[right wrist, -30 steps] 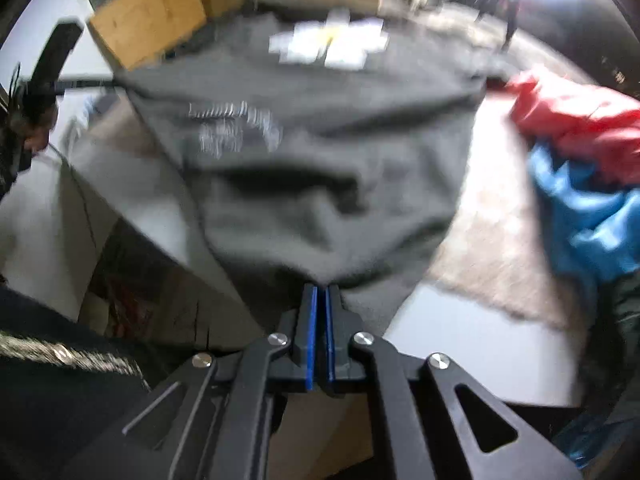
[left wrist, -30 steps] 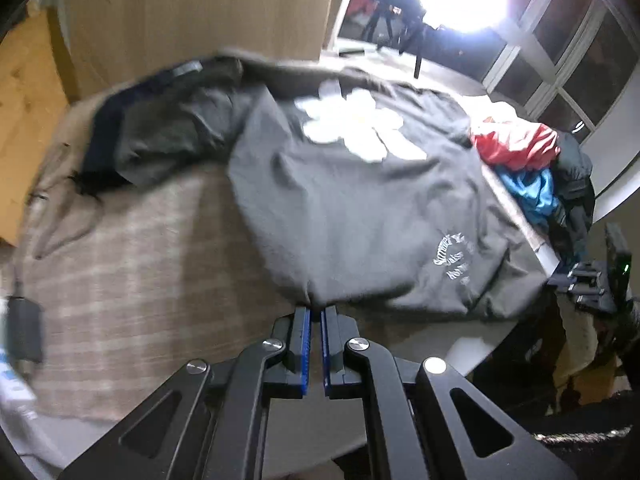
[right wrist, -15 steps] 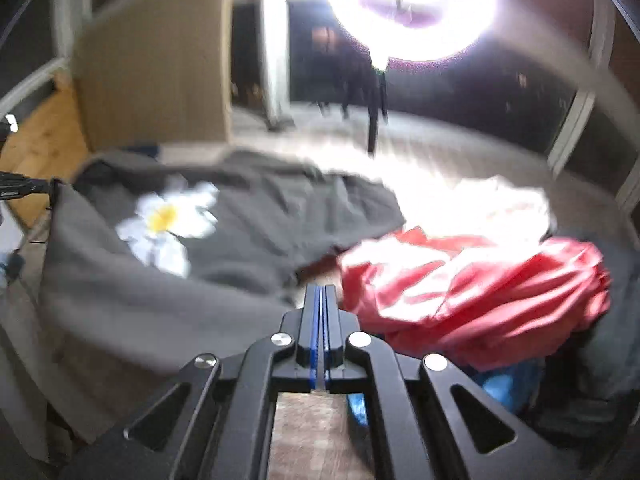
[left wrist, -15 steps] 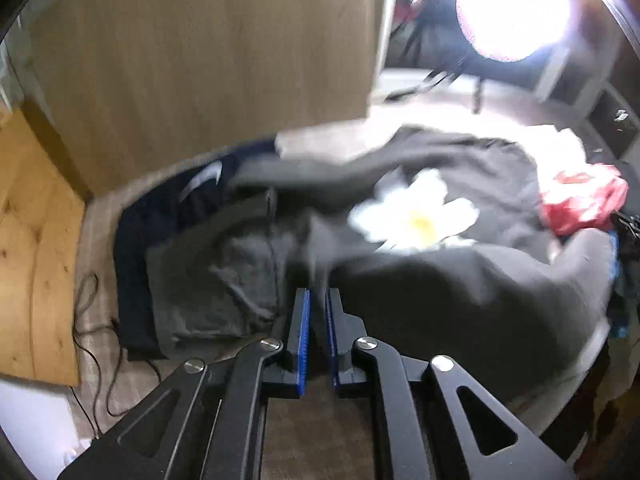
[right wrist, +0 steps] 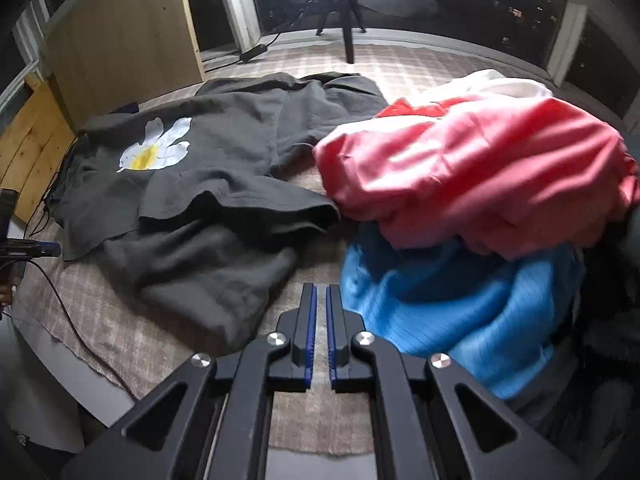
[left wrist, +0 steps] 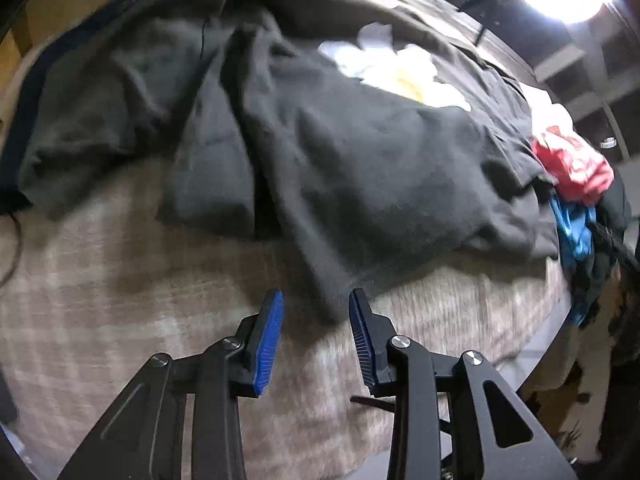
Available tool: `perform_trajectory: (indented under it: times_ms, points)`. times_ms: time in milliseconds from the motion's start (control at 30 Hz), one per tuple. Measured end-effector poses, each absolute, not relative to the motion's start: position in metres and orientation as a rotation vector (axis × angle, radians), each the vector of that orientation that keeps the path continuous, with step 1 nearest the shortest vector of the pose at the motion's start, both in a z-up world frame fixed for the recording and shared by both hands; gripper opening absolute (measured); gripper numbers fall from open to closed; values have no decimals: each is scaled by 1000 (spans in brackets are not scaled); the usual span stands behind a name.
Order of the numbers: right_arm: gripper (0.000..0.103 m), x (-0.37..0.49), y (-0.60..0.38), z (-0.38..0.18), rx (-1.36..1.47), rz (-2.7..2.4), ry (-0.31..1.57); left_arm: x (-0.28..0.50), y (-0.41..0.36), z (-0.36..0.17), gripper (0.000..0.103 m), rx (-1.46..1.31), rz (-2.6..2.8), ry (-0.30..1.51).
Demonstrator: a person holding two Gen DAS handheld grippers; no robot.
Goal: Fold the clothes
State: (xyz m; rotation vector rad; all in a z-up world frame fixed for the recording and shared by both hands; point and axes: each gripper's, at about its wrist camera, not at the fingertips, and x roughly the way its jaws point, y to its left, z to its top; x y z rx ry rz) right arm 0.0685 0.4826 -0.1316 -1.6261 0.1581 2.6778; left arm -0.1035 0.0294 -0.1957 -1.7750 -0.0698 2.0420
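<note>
Dark grey T-shirt [right wrist: 208, 184], with a white-and-yellow flower print [right wrist: 154, 150], lies roughly doubled on the plaid tablecloth [right wrist: 120, 332] towards the left side of the tabletop, its near fold bunched and uneven, one corner pointing at the front edge. The left gripper [left wrist: 316, 332] hangs just above that corner with its blue pads spread and nothing between them; the cloth tip sits just ahead of the gap. The right gripper [right wrist: 321, 332] is nearly pressed together, a thin slit left, empty, over bare tablecloth between the shirt and a blue garment [right wrist: 452, 300]. Just beside, a red garment [right wrist: 480, 184] is heaped on the blue one, touching the shirt's right sleeve. The likely trouble: pinching the corner may catch the tablecloth as well and drag it; a pull on one layer only would undo the fold; the sleeve may snag the red pile. A black cable [right wrist: 68, 308] trails across the front left edge and could be hooked.
</note>
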Motion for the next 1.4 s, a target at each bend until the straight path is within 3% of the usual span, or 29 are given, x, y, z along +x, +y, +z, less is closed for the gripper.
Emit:
perform_trajectory:
  times_ms: [67,133,167,233,333,367,533,767,800,833,867,933,1133,1300,1400]
  points:
    - [6,74,486,-128,-1620,2676,170,-108,34,-200,36,-1758,2039,-103]
    - [11,79,490,-125,-1615,2676,173,-111,38,-202,30,-1741,2031,-127]
    - [15,81,491,-123,-1613,2678,174,-110,41,-200,3,-1732,2022,-126]
    - [20,81,493,-123,-1605,2685,180,-106,45,-194,3,-1712,2013,-125]
    - [39,66,487,-132,-1641,2712,158,-98,38,-171,3,-1670,2038,-123]
    - [39,56,486,-140,-1669,2712,175,-95,34,-162,3,-1657,2048,-131]
    - [39,5,481,-178,-1765,2667,227,-88,14,-126,3,-1608,2110,-119]
    - [38,-39,481,-209,-1796,2648,276,-97,17,-126,3,-1615,2124,-68]
    - [34,-41,480,-210,-1789,2662,281,-98,17,-127,3,-1618,2124,-57]
    - [15,-42,479,-210,-1782,2675,286,-99,17,-128,3,-1620,2127,-50]
    - [8,-42,479,-208,-1769,2688,306,-99,17,-128,3,-1619,2127,-49]
    - [7,-37,478,-199,-1716,2719,330,-97,14,-125,3,-1613,2135,-51]
    - [7,27,456,-134,-1564,2856,148,-52,-15,-93,3,-1571,2166,-44]
    - [7,141,431,-81,-1529,2978,207,21,-52,-71,3,-1584,2198,-49]
    - [7,206,403,-95,-1658,2945,248,60,-74,-85,3,-1657,2182,-76]
